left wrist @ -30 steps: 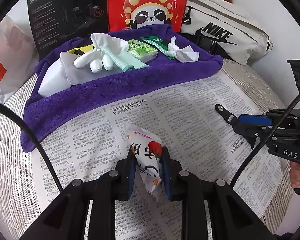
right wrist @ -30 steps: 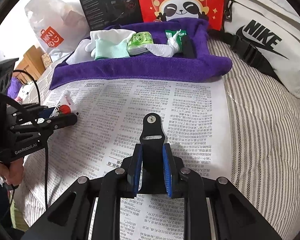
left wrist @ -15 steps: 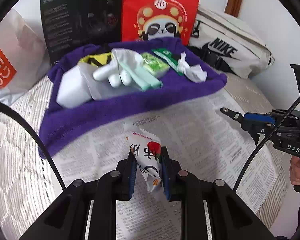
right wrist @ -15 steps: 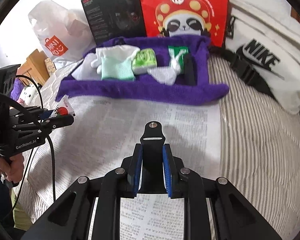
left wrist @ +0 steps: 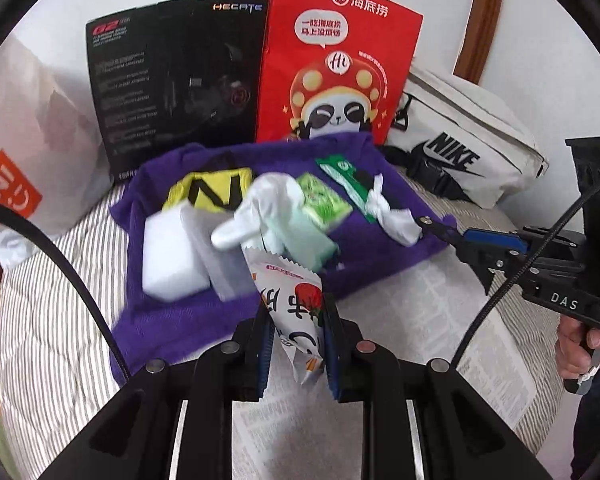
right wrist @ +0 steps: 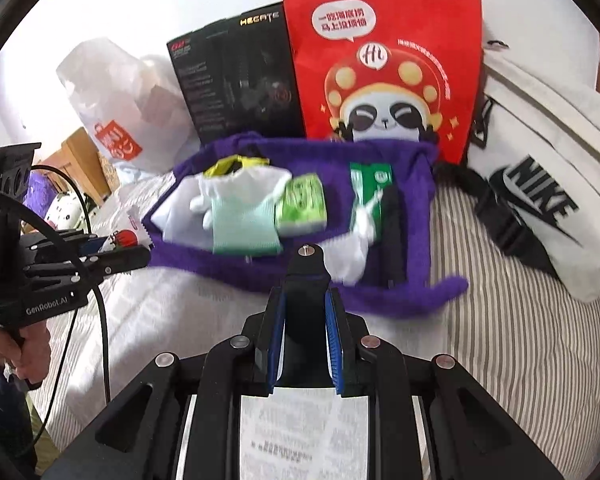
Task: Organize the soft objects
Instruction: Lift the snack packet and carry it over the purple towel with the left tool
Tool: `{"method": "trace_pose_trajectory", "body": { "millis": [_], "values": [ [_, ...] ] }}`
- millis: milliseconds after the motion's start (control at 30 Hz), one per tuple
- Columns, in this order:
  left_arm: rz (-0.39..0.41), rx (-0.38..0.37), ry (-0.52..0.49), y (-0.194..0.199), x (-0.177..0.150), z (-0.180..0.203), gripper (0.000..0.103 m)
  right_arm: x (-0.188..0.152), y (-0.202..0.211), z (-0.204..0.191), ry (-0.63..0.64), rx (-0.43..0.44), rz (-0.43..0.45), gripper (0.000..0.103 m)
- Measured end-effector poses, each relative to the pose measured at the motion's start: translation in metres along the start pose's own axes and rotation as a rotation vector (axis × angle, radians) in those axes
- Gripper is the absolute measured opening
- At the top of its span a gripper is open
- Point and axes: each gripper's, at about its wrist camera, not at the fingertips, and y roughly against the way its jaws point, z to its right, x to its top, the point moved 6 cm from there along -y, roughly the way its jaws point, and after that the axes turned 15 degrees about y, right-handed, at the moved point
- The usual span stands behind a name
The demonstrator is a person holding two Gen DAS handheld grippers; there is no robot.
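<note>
Snack packet (left wrist: 294, 312) sits pinched between the blue pads of the left claw (left wrist: 296, 344), held clear of the newspaper (left wrist: 496, 320) below. It is a small white sachet with a zigzag top edge, a thin red band of print, large brown characters, a red strawberry on its side and an orange patch at its lower corner; the foil is creased where the pads press in. Its top points toward the purple towel (left wrist: 172, 320) spread on the striped bed (left wrist: 52, 288).

On the towel lie a white block (left wrist: 172, 256), a yellow-and-black pack (left wrist: 212, 192), a white glove (left wrist: 260, 208) over a mint cloth (left wrist: 304, 240), a green tissue pack (left wrist: 324, 204), a green sachet (left wrist: 340, 172) and a knotted white piece (left wrist: 392, 220).

The right claw (right wrist: 306, 344) is closed on a black strap (right wrist: 306, 280), which runs forward from between its pads. Behind the towel stand a black box (left wrist: 180, 84) and a red panda bag (left wrist: 336, 64), with a white Nike bag (left wrist: 460, 140) beside them.
</note>
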Motion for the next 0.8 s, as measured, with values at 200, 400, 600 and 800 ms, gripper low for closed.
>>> {"method": "trace_pose_trajectory", "body": {
  "millis": [200, 400, 600, 800],
  "values": [
    [0.033, -0.009, -0.005, -0.004, 0.033, 0.003, 0.021, 0.03, -0.021, 0.013, -0.024, 0.007, 0.027, 0.021],
    [0.049, -0.012, -0.006, -0.014, 0.059, 0.003, 0.021, 0.059, -0.047, 0.032, -0.073, 0.003, 0.044, 0.021],
    [0.048, -0.017, 0.006, -0.027, 0.073, -0.006, 0.021, 0.065, -0.085, 0.047, -0.148, 0.008, 0.013, 0.021],
    [0.038, -0.032, 0.023, -0.036, 0.08, -0.014, 0.021, 0.055, -0.122, 0.047, -0.167, 0.017, -0.055, 0.021]
  ]
}}
